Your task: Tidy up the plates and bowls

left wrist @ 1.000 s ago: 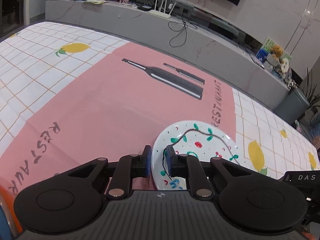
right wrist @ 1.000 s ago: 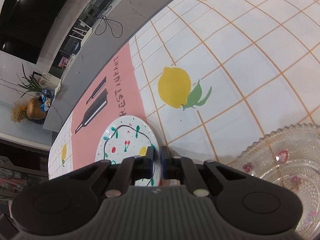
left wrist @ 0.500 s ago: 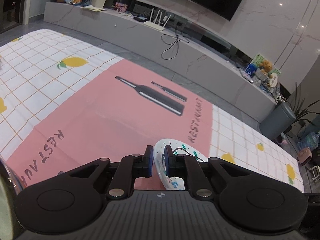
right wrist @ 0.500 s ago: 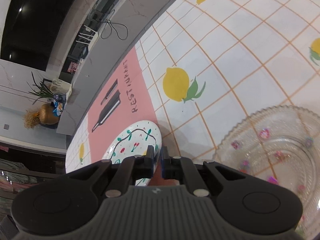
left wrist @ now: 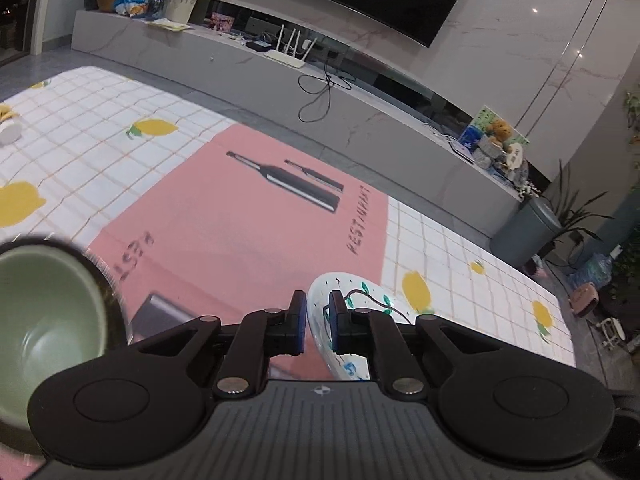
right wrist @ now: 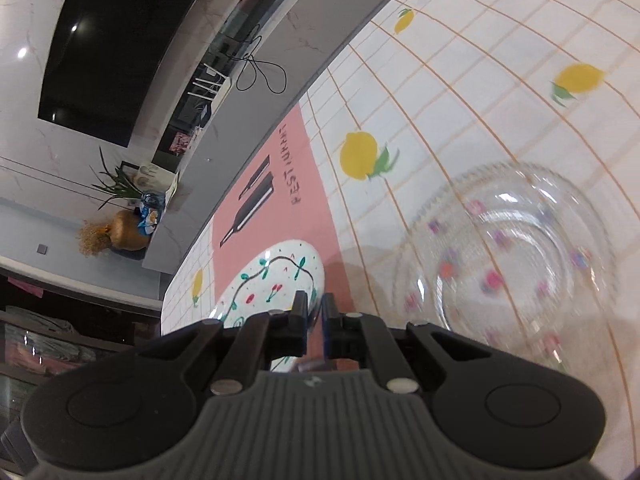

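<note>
Painted plate point(left wrist: 362, 300) lifted off table point(left wrist: 200, 216) since earlier, tilted; left hand-held gripper point(left wrist: 317, 322) and right hand-held gripper point(right wrist: 313, 316) both clamped on its rim.

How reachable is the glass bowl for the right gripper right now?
Probably not yet: the right gripper is shut on the plate, so its jaws aren't free. The glass bowl sits close beside it with nothing between, so the way looks clear once the plate is released.
</note>
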